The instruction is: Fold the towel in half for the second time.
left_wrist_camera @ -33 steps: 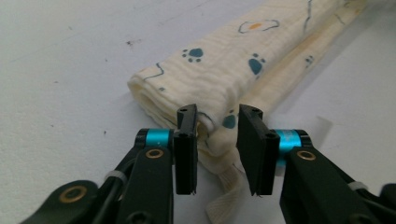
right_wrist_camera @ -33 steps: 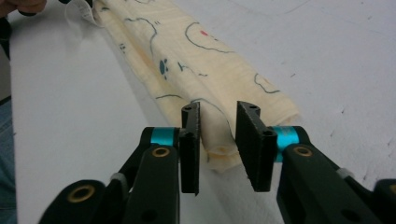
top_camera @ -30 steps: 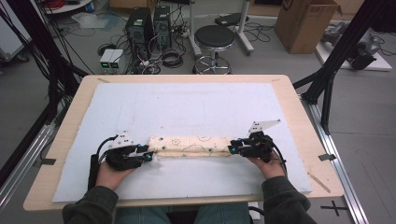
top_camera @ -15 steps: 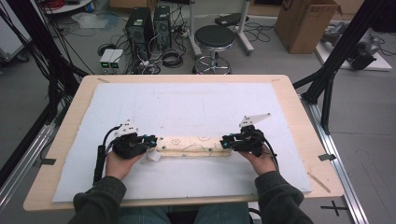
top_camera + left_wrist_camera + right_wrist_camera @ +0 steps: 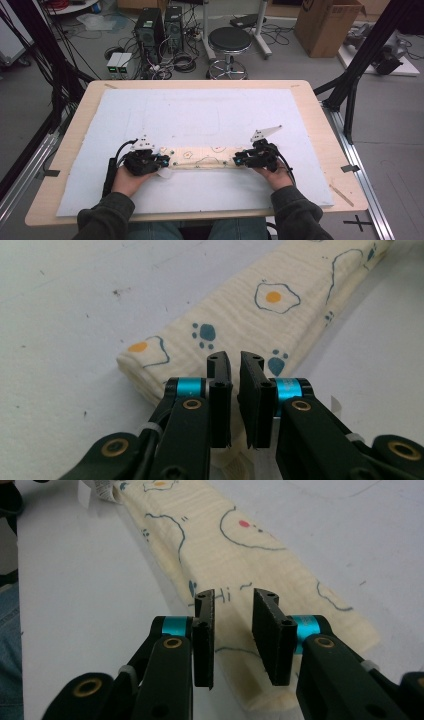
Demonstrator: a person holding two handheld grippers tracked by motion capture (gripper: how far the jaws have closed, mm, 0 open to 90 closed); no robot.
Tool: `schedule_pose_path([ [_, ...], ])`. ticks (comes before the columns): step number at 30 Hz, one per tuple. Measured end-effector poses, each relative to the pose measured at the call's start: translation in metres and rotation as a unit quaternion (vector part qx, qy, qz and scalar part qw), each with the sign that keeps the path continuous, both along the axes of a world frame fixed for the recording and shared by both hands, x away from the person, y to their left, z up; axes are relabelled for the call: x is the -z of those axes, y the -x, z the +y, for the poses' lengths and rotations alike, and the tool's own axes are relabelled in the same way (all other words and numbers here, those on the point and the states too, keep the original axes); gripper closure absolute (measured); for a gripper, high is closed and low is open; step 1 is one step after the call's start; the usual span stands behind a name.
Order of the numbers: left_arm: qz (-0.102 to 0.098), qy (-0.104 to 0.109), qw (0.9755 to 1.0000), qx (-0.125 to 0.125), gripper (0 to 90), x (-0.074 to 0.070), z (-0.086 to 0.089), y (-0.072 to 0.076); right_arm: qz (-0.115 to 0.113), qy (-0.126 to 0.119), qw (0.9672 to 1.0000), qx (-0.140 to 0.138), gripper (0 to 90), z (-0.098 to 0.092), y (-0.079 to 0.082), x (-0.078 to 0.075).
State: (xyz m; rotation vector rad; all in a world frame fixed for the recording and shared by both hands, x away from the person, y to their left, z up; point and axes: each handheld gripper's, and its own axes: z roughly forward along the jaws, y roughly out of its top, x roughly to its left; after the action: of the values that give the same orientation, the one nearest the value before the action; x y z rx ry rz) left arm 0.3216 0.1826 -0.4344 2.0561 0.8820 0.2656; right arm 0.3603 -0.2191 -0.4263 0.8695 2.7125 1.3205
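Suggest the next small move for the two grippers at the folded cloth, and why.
Probably close the right gripper onto its end of the folded cloth. Its jaws stand apart over the fabric with nothing pinched, while the left gripper has just been closing, its jaws nearly together at the other end; whether cloth is caught there is unclear. Gripping both ends lets the strip be lifted evenly off the white mat.

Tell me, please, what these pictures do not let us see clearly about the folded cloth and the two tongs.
- Cloth, high view: both ends lie under the tongs; the print is too small to read.
- Left tongs, left gripper view: jaws nearly together after closing; whether they pinch cloth is hidden behind them.
- Right tongs, right gripper view: jaws apart above the cloth; contact cannot be told.
- White tag, right gripper view: cut off by the top edge, blurred.
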Motion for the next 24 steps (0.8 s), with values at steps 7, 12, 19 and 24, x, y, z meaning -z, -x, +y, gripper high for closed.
schedule_pose_path([
  [7,-0.002,-0.015,0.9998,0.012,82.0,0.002,0.001,0.005,0.005,0.015,0.9999,0.003,71.2,-0.006,0.004,0.006],
  [12,-0.008,-0.019,0.9997,0.013,81.1,0.003,0.002,0.008,-0.003,0.022,0.9997,0.002,71.1,-0.009,0.007,0.008],
  [19,-0.021,-0.025,0.9994,0.01,81.0,0.006,0.004,0.01,-0.026,0.04,0.9989,0.003,71.1,-0.007,0.013,0.01],
  [24,-0.03,-0.024,0.9992,0.008,80.5,0.008,0.004,0.012,-0.045,0.043,0.9981,0.002,70.7,-0.007,0.017,0.011],
])
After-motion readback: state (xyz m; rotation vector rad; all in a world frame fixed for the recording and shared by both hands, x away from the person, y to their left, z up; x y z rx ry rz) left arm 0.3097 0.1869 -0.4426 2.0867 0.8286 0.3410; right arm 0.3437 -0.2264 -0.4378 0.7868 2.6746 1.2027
